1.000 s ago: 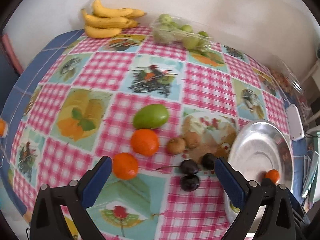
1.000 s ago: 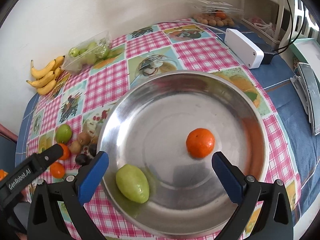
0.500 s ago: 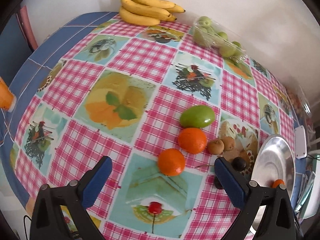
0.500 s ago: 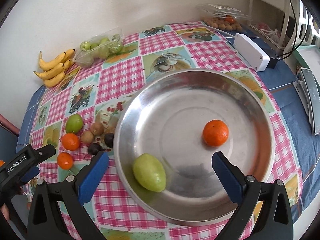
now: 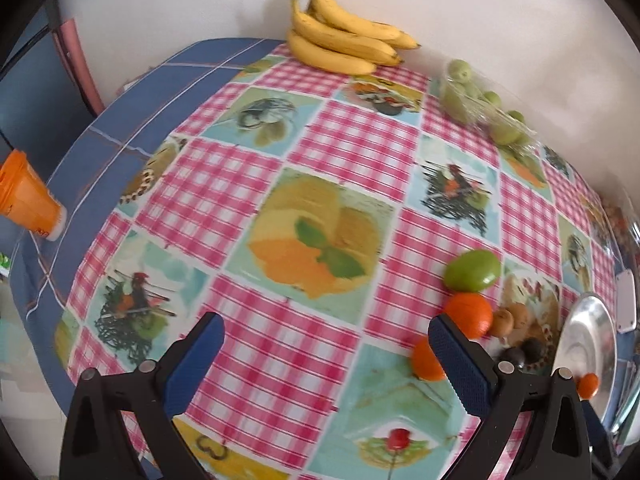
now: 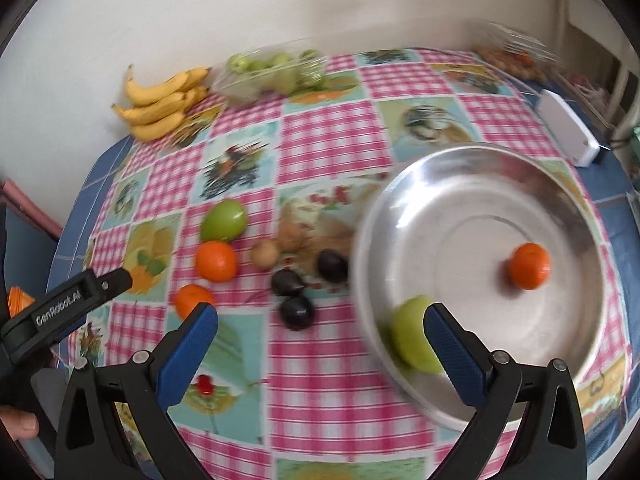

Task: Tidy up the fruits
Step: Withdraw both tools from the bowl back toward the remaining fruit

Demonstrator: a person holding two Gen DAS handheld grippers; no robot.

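A steel bowl [image 6: 576,216] on the checked tablecloth holds an orange [image 6: 529,265] and a green fruit [image 6: 412,334]. Left of it lie a green fruit [image 6: 223,221], two oranges [image 6: 216,261] [image 6: 191,299], two small brown fruits [image 6: 265,254] and three dark plums [image 6: 296,312]. My right gripper [image 6: 320,346] hovers open and empty over the cloth near the bowl's left rim. My left gripper [image 5: 326,354] is open and empty over bare cloth; the oranges [image 5: 469,315], the green fruit [image 5: 473,270] and the bowl [image 5: 588,344] sit to its right. The left tool's body [image 6: 66,306] shows at the right view's left edge.
Bananas [image 5: 346,42] and a clear box of small green fruits [image 5: 480,104] sit at the table's far edge by the wall. An orange cup [image 5: 24,196] stands on the blue cloth at left. A white box [image 6: 568,132] and a fruit tray [image 6: 516,56] lie far right.
Both grippers have swung to the left. The fruit cluster has slid toward the right edge of the left view, and the bowl has shifted right in the right view. Nothing was picked up.
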